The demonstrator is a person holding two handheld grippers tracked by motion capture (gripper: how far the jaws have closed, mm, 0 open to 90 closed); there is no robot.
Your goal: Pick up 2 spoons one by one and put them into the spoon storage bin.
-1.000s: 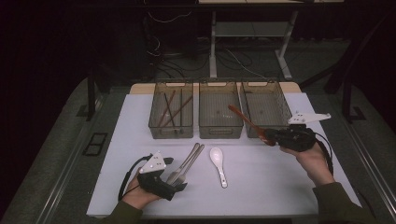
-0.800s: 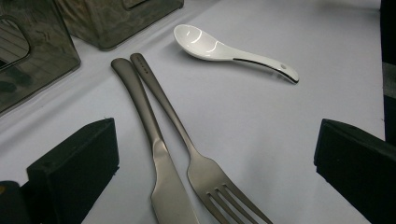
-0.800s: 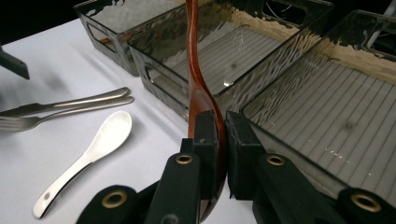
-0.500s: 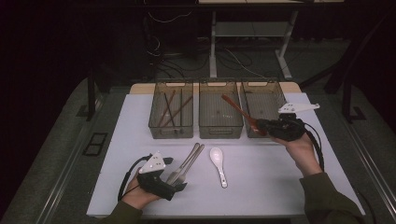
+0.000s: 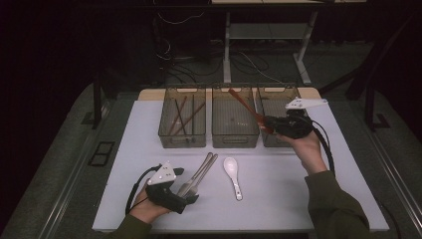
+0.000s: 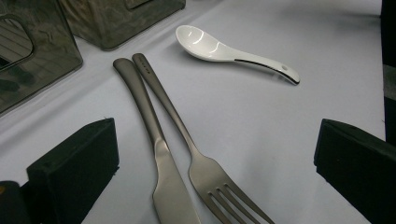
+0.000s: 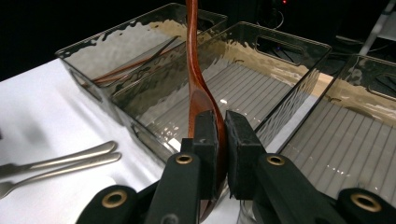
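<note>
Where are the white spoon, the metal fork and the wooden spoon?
white spoon [image 6: 201, 42]: left gripper view, on its bowl.
metal fork [image 6: 210, 175]: left gripper view, on its neck above the tines.
wooden spoon [image 7: 193, 56]: right gripper view, on its handle.

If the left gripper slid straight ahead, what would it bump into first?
Probably the grey metal knife and grey metal fork, which lie between the open jaws of the left gripper. The white ceramic spoon lies farther on.

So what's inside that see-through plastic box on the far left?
Inside the clear left plastic box lie a few thin brown wooden sticks, maybe chopsticks, leaning across one another. The wavy box wall blurs their lower ends, so I cannot count them exactly.
</note>
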